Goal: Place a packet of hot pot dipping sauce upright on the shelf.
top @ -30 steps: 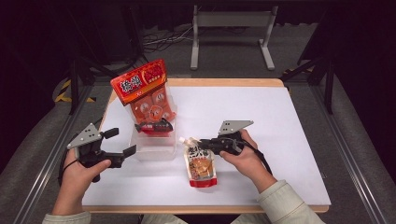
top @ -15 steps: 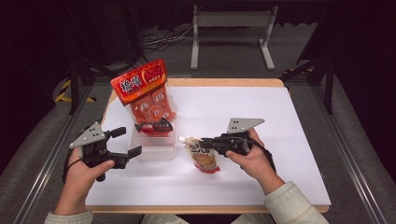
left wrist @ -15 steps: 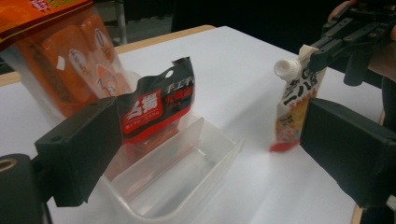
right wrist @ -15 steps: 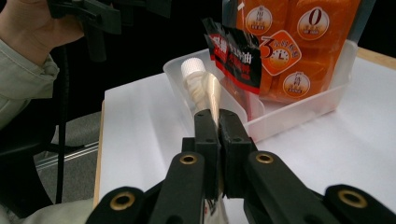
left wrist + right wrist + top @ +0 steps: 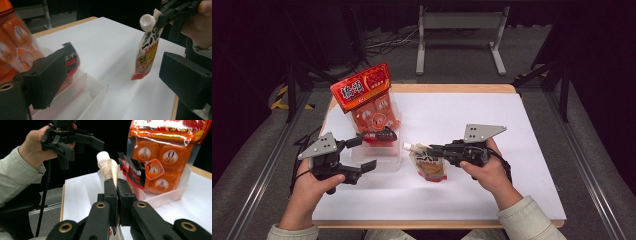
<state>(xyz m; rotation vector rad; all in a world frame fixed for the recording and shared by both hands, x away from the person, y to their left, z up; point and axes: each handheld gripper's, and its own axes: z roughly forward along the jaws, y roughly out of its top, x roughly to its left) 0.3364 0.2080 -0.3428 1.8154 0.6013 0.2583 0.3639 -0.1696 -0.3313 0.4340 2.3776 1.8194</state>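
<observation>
While the right gripper (image 5: 428,148) pinches the top edge of a spouted pouch (image 5: 428,165) just beside its white cap and holds it hanging over the white table (image 5: 492,125) near the middle, the left gripper (image 5: 362,154) waits at the near left with its jaws spread wide and empty. Just left of the pouch stands a clear bin (image 5: 382,159) (already holding a big orange snack bag (image 5: 367,102) and a small red packet (image 5: 379,136)). I judge this to be the carry step; next the pouch must swing left over the bin's open near part and be let go.
</observation>
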